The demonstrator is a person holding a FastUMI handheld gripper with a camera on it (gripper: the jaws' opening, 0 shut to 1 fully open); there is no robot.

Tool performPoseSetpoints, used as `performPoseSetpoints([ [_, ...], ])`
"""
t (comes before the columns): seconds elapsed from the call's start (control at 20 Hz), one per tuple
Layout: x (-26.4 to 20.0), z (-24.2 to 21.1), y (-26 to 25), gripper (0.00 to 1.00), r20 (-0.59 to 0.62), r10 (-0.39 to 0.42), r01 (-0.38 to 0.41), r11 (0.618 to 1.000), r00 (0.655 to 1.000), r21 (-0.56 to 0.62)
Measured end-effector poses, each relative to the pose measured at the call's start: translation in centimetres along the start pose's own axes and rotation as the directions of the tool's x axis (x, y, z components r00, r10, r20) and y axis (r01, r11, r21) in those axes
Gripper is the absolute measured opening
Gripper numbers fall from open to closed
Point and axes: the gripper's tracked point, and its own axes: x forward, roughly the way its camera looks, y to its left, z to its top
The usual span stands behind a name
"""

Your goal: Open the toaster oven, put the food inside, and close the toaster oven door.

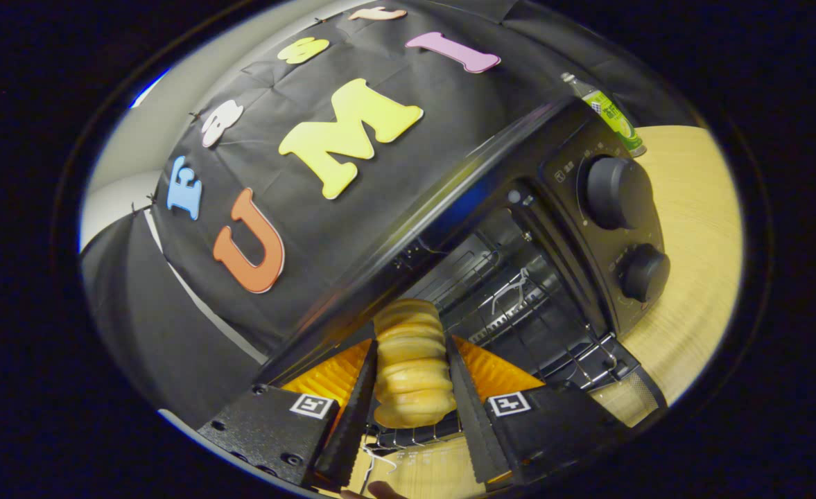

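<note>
Gripper (411, 378): both fingers pinch a ridged, golden bread roll (411, 367), one finger pressed on each side, with the roll standing lengthwise between them. The roll's far end reaches the open mouth of the toaster oven (518, 229).

Toaster oven: black body, seen tilted. The door (622, 391) is down and open, its wire hinge arms visible at the right, near the control panel. Inside, a wire rack (511, 301) sits across the dark cavity; nothing can be seen lying on it. The roll is at the front of the opening, above the rack's near edge; whether it touches the rack cannot be told.

Control panel: two round black knobs (615, 193), one above the other, right of the cavity.

Surroundings: the oven stands on a light wooden table (699, 229). A green-labelled bottle (609, 114) stands beyond the oven, at the far right.
</note>
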Motion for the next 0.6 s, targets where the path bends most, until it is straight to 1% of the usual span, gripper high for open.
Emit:
performPoseSetpoints([
  [0.15,1.3,-0.1,-0.9,0.67,-0.008,-0.015,0.015,1.0,1.0,0.001],
  [0.3,1.6,0.0,-0.2,0.67,-0.008,0.025,-0.025,1.0,1.0,-0.001],
  [0.4,1.5,0.2,-0.2,0.71,-0.011,0.04,-0.04,0.999,0.999,0.001],
  [0.5,1.6,-0.6,0.3,0.77,-0.046,0.044,-0.045,0.999,0.998,-0.021],
  [0.6,1.1,-1.2,1.0,0.88,-0.074,0.046,-0.052,0.996,0.996,-0.079],
])
